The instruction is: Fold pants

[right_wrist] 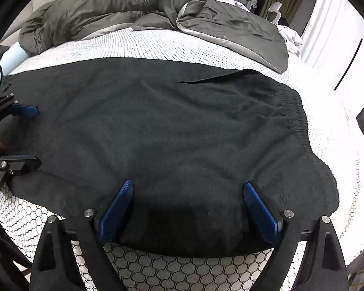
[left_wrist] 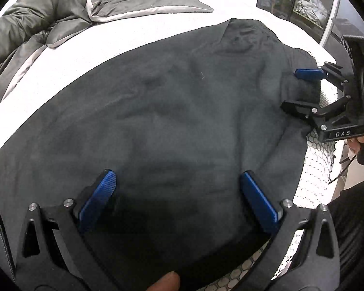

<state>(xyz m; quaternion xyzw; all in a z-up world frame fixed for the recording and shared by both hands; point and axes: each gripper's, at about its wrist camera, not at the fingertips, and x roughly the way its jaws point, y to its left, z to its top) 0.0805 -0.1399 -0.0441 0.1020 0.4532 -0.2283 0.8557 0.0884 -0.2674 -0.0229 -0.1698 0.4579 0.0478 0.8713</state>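
Dark charcoal pants (left_wrist: 169,111) lie spread flat on a white mattress (left_wrist: 133,36); they also fill the right wrist view (right_wrist: 169,133), with the elastic waistband (right_wrist: 296,118) at the right. My left gripper (left_wrist: 178,189) is open, its blue-padded fingers straddling the near edge of the cloth. My right gripper (right_wrist: 188,198) is open the same way over the near edge. Each gripper shows in the other's view: the right one (left_wrist: 301,89) at the far right, the left one (right_wrist: 34,135) at the far left, both open over the fabric.
A crumpled grey duvet (right_wrist: 133,7) lies at the back of the bed, also in the left wrist view (left_wrist: 48,19). The mattress edge with hexagon mesh (right_wrist: 157,266) runs along the front. A glass-door cabinet (left_wrist: 303,0) stands beyond the bed.
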